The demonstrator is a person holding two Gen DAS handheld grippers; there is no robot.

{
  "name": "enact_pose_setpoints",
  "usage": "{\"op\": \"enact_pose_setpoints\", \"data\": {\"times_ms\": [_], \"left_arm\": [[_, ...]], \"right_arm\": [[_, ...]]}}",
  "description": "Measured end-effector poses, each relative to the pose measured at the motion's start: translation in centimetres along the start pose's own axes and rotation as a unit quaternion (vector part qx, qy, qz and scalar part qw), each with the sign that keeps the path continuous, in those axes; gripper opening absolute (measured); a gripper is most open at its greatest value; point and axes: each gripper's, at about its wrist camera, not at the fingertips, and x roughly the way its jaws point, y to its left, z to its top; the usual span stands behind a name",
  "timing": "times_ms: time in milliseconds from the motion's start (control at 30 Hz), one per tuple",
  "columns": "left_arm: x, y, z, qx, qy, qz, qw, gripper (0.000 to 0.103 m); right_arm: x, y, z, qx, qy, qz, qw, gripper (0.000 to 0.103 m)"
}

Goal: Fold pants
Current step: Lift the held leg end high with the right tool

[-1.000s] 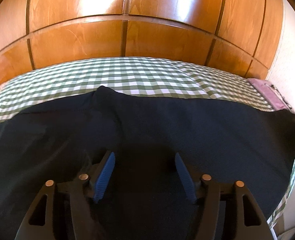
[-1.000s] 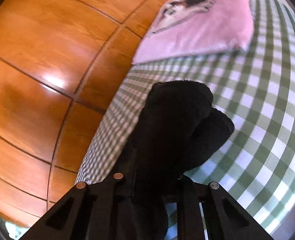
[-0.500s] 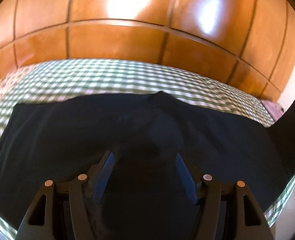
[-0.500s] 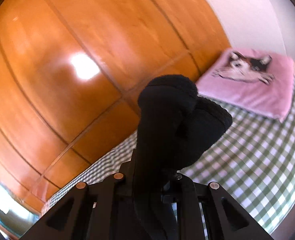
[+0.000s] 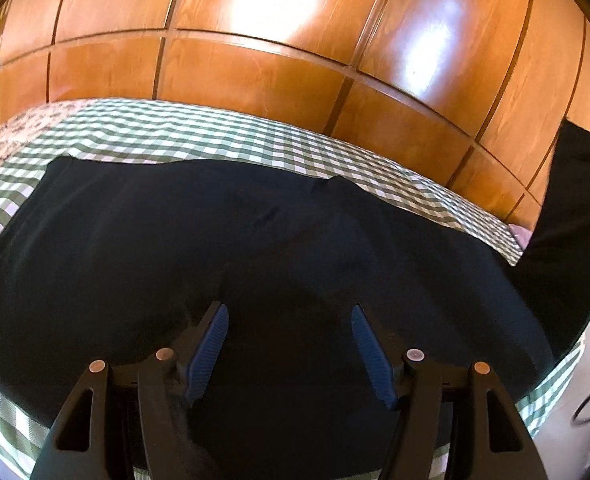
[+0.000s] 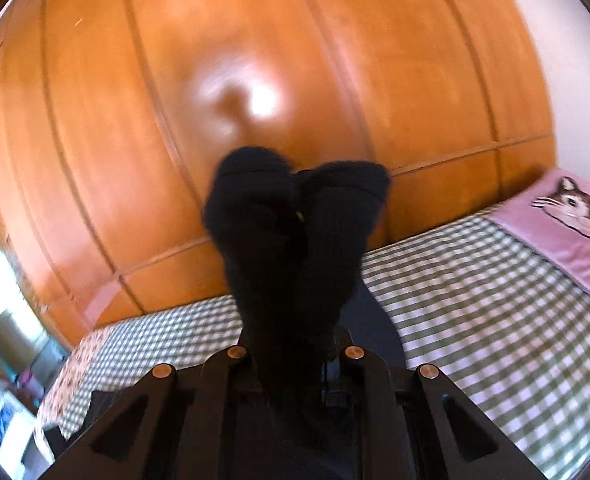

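Pants: dark, spread flat across the checked bed, one end lifted at the right edge.
Left claw: wide apart — hanging over the cloth, nothing between its blue pads.
Right claw: clamped narrow on a bunched pants end — raised before the wooden panels.
Pillow: pink, at the bed's right.

The right gripper fingertips are hidden beneath the bunched pants. The wardrobe is motion-blurred. The pillow is cut off at the right edge.
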Motion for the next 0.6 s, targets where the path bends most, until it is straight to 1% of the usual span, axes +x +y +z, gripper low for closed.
{"op": "enact_pose_setpoints", "data": {"times_ms": [67,200,267,467,600], "left_arm": [[-0.2,0.1,0.3,-0.008,0.0,-0.003,1.0,0.065],[-0.2,0.8,0.7,-0.045,0.002,-0.022,0.9988,0.065],[-0.2,1.0,0.8,-0.051,0.002,-0.025,0.9984,0.065],[-0.3,1.3,0.9,-0.063,0.002,-0.043,0.9971,0.065],[-0.2,1.3,0.8,-0.061,0.002,-0.042,0.9973,0.065]], "right_arm": [[0.9,1.5,-1.0,-0.011,0.015,0.011,1.0,0.016],[2.7,4.3,-3.2,-0.031,0.051,0.041,0.997,0.016],[3.6,5.2,-4.4,-0.041,0.067,0.048,0.996,0.016],[6.6,6.8,-8.7,-0.057,0.126,0.062,0.989,0.016],[8.1,7.2,-11.5,-0.066,0.16,0.068,0.982,0.016]]}}
